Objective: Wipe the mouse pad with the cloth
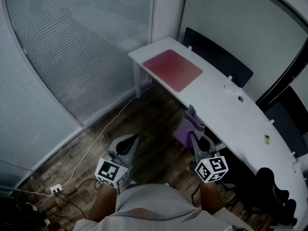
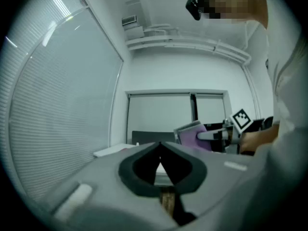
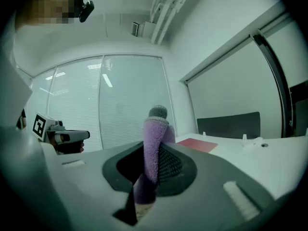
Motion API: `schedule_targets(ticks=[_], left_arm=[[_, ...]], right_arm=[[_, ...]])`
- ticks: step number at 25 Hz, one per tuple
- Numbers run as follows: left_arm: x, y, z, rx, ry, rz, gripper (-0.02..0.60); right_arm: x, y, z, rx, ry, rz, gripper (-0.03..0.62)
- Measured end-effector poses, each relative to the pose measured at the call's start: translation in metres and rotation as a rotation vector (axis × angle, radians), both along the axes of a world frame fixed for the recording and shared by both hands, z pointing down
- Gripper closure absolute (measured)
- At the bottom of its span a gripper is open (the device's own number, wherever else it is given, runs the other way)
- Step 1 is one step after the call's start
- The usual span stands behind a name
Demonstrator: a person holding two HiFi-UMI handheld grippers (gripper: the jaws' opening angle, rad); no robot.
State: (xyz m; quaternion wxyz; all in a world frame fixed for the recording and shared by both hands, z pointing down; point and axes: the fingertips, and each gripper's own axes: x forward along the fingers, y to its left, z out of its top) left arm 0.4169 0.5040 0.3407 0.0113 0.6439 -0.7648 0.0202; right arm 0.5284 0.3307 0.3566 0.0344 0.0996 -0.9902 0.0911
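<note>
Right tool [image 3: 155,125] clamps fuzzy purple cloth [image 3: 153,150]; left tool [image 2: 159,150] closed, empty. Flat red rectangular mouse pad [image 1: 173,70] lies well ahead. Reach there and press cloth flat.

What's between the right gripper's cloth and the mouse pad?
Head view: only wooden floor and bare white table lie between the cloth and the mouse pad.

Ahead of the jaws a white desk [image 1: 216,100] lines the wall [image 1: 216,13]; blinds [image 1: 86,47] hang left of them, wood floor [image 1: 149,119] below, in dim light.
</note>
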Motion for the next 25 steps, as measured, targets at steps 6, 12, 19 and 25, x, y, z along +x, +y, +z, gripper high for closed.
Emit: schedule_targets(ticks=[6,12,19,25], left_arm=[[0.000,0.001,-0.002,0.006,0.009,-0.008,0.580],[-0.010,0.009,-0.003,0.012,0.008,-0.015,0.580],[-0.022,0.022,0.001,0.022,0.012,-0.002,0.580],[-0.051,0.057,0.010,0.021,0.039,-0.003,0.580]], right_arm=[[-0.002,0.003,0.003,-0.002,0.005,0.001,0.546],[-0.008,0.011,0.004,-0.013,0.007,0.000,0.546],[-0.023,0.024,0.005,-0.034,0.001,-0.005,0.545],[-0.050,0.054,0.011,-0.061,0.007,-0.002,0.546]])
